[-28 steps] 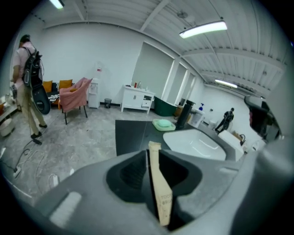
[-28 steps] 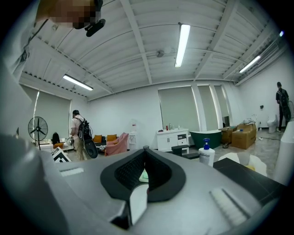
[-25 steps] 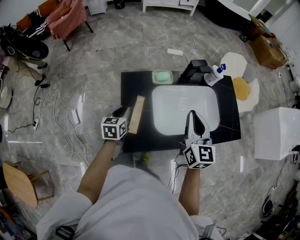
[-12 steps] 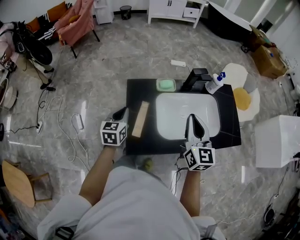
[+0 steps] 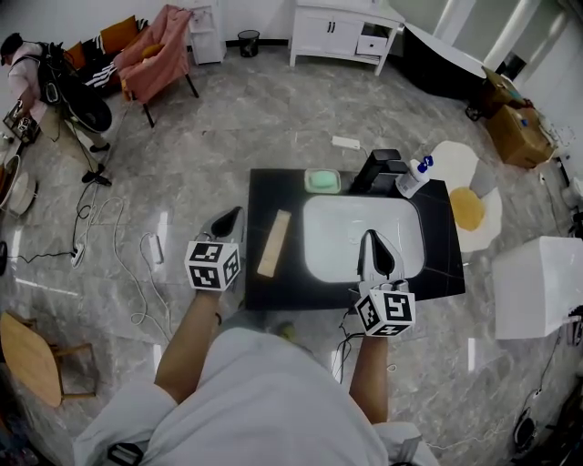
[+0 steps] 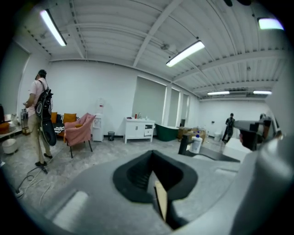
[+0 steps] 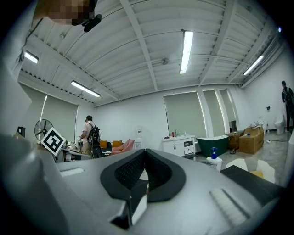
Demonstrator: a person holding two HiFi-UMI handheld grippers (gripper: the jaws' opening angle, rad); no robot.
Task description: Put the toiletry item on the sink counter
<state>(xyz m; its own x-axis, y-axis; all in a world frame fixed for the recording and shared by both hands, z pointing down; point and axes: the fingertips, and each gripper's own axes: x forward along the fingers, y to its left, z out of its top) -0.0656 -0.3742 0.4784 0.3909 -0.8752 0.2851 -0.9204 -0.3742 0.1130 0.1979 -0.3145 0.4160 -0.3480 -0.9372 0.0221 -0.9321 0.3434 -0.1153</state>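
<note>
The back edge of the counter (image 5: 442,259) was crowded, with a green soap dish (image 5: 322,180), a black faucet (image 5: 378,169) and a pump bottle (image 5: 412,177) in a row. A long tan bar (image 5: 274,243) lay along the left strip beside the basin (image 5: 346,227). The right strip was bare black surface, open to reach from the front.

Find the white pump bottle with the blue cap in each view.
Head view: the bottle stands at the counter's far right corner, beside the faucet.
Left gripper view: the bottle, right of centre, just below mid-height.
Right gripper view: the bottle, right of centre, lower.
Shared landmark: the white cabinet.
</note>
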